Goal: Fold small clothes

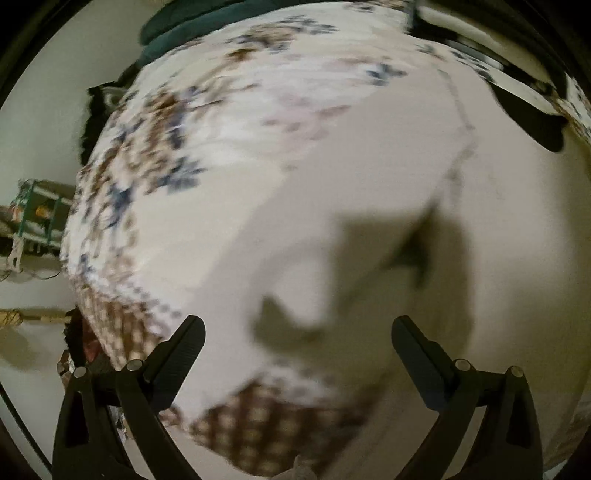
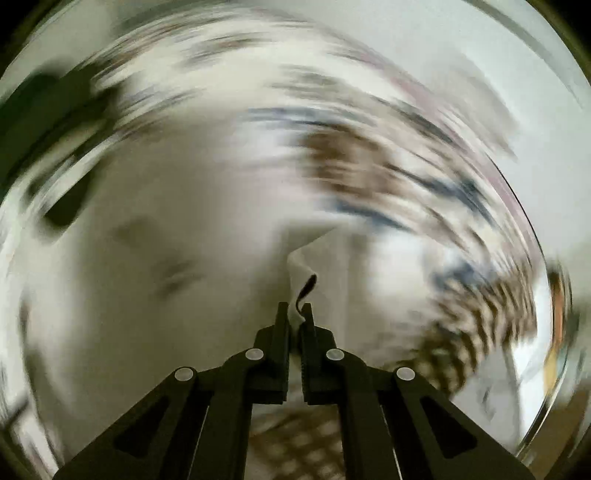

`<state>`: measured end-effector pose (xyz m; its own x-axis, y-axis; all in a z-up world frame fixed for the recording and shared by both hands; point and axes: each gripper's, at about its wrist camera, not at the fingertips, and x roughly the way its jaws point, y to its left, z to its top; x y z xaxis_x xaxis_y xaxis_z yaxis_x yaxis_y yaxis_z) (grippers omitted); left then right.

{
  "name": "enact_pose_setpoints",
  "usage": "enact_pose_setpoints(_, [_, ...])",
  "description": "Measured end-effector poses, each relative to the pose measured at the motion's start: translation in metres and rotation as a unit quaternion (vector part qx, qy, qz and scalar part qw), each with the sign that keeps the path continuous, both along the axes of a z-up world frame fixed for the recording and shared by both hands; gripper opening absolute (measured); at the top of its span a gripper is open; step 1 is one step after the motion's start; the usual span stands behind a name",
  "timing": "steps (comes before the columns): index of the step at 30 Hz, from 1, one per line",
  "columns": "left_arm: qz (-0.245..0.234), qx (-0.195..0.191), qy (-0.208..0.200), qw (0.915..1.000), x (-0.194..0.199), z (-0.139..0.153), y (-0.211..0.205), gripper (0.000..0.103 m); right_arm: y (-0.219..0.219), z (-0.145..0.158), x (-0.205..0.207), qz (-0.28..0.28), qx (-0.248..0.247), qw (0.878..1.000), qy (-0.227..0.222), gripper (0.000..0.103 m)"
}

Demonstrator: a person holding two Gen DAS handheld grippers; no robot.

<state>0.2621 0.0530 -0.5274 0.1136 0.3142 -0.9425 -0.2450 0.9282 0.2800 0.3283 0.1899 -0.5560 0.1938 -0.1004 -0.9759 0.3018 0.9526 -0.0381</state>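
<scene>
The right gripper [image 2: 295, 314] has its 2 fingers [image 2: 281, 332] pressed nearly together on a thin fold of white cloth [image 2: 297, 295], which stands up between the tips and rises just beyond them to a crease. A small dark curl shows at the cloth's edge right above the tips. Past the fingers that view is heavily smeared; only pale fabric to their left and brown and blue pattern to their right can be made out.

The left gripper [image 1: 297, 328] has its 2 fingers [image 1: 183, 354] spread wide with nothing between them. Directly ahead of and between the tips lies the plain white garment [image 1: 369, 192], spread over a patterned bedsheet [image 1: 155, 147]; whether the tips touch it cannot be told. A dark shadow falls on the white fabric just beyond the tips. Below and between the fingers a brown checked border of the sheet shows. Farther ahead and left of the fingers the sheet carries blue and brown flowers. Far ahead, a dark green cloth [image 1: 173, 26] lies at the bed's edge, and far left of the fingers stands a green rack [image 1: 37, 210].
</scene>
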Motion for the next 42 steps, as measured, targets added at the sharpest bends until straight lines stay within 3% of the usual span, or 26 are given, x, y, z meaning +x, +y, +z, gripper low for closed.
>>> enact_pose_setpoints(3, [0.013,0.023,-0.008,0.9996,-0.022,0.012,0.038,0.103,0.11,0.006,0.004,0.14,0.005,0.99,-0.008,0.004])
enact_pose_setpoints(8, [0.041,0.056,-0.006,0.9976,-0.059,0.028,0.094,0.103,0.256,-0.024,-0.02,0.316,-0.015,0.949,0.0,0.004])
enact_pose_setpoints(11, [0.061,0.058,-0.008,0.9964,-0.081,0.031,0.123,0.103,0.298,-0.049,-0.041,0.362,-0.027,0.931,0.032,0.004])
enact_pose_setpoints(14, [0.092,0.046,-0.002,0.9947,-0.099,0.025,0.147,0.103,0.314,-0.069,-0.057,0.381,-0.036,0.922,0.065,0.004])
enact_pose_setpoints(17, [0.12,0.026,0.001,0.9924,-0.111,0.016,0.166,0.103,0.318,-0.091,-0.059,0.38,-0.045,0.918,0.107,0.007])
enact_pose_setpoints(19, [0.146,-0.01,-0.004,0.9891,-0.119,0.011,0.181,0.103,0.308,-0.099,-0.048,0.349,0.013,0.924,0.153,0.014])
enact_pose_setpoints(21, [0.173,-0.05,-0.011,0.9835,-0.128,0.009,0.193,0.103,0.287,-0.095,-0.038,0.305,0.08,0.936,0.157,0.05])
enact_pose_setpoints(23, [0.214,-0.104,-0.016,0.9711,-0.138,0.001,0.208,0.103,0.26,-0.087,-0.028,0.263,0.115,0.947,0.146,0.061])
enact_pose_setpoints(28, [0.289,-0.22,-0.014,0.9315,-0.152,-0.039,0.222,0.101,0.192,-0.089,-0.01,0.179,0.11,0.967,0.144,0.061])
enact_pose_setpoints(30, [0.303,-0.25,-0.017,0.9196,-0.149,-0.058,0.217,0.092,0.169,-0.092,-0.006,0.155,0.111,0.971,0.146,0.061])
enact_pose_setpoints(31, [0.303,-0.251,-0.017,0.9194,-0.145,-0.063,0.214,0.075,0.154,-0.094,-0.004,0.143,0.111,0.973,0.147,0.061])
enact_pose_setpoints(32, [0.299,-0.248,-0.02,0.9211,-0.141,-0.066,0.21,0.065,0.144,-0.096,-0.003,0.137,0.111,0.973,0.146,0.061])
enact_pose_setpoints(34, [0.282,-0.219,-0.033,0.9336,-0.131,-0.064,0.199,0.027,0.119,-0.1,0.0,0.125,0.103,0.976,0.145,0.061])
enact_pose_setpoints(36, [0.273,-0.194,-0.04,0.9415,-0.125,-0.058,0.189,0.006,0.096,-0.101,-0.003,0.116,0.1,0.978,0.143,0.061])
enact_pose_setpoints(38, [0.259,-0.172,-0.053,0.949,-0.12,-0.045,0.179,0.001,0.068,-0.105,-0.006,0.106,0.099,0.979,0.142,0.061])
enact_pose_setpoints(42, [0.168,-0.117,-0.089,0.9749,-0.104,0.003,0.132,0.001,0.009,-0.103,-0.022,0.084,0.109,0.981,0.138,0.061])
